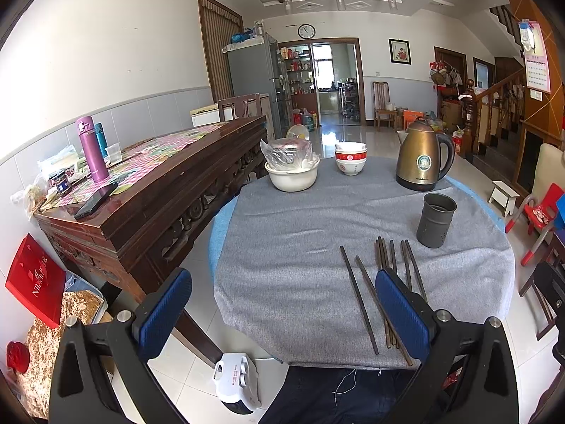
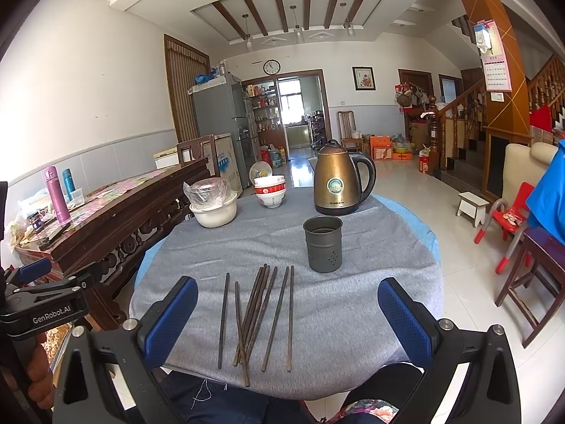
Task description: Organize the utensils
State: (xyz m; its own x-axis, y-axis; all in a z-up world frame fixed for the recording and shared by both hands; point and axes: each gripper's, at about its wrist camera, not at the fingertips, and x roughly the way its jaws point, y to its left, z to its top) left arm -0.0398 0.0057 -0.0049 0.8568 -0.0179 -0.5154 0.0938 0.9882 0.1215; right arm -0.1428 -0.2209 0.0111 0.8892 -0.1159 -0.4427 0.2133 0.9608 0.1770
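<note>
We see the chopsticks (image 2: 257, 318) lying loose on the grey cloth (image 2: 317, 247) at the near edge of the round counter (image 2: 423, 233), some crossing in a fan, others apart at either side. The dark perforated holder (image 2: 323, 249) stands upright just beyond their far tips, and looks empty as far as its rim shows.

Both tools hang above the near edge with nothing held: the right hand-held gripper (image 2: 287, 312) has its blue pads wide apart over the bundle, and the left hand-held gripper (image 1: 284, 311) is equally spread, off to the left of the sticks.

We judge the main risks to be these: the crossed sticks may scissor or roll when 1 is pinched, the thin ones may slip between the pads, and any nudged toward the edge could drop off. A stick pushed against the holder's rim could tip it toward the kettle (image 2: 340, 180).

Readable writing: "GenRobot.AI" on the left tool's body; the kettle's badge and the red box (image 1: 33, 281) lettering are too small for us to read surely.
</note>
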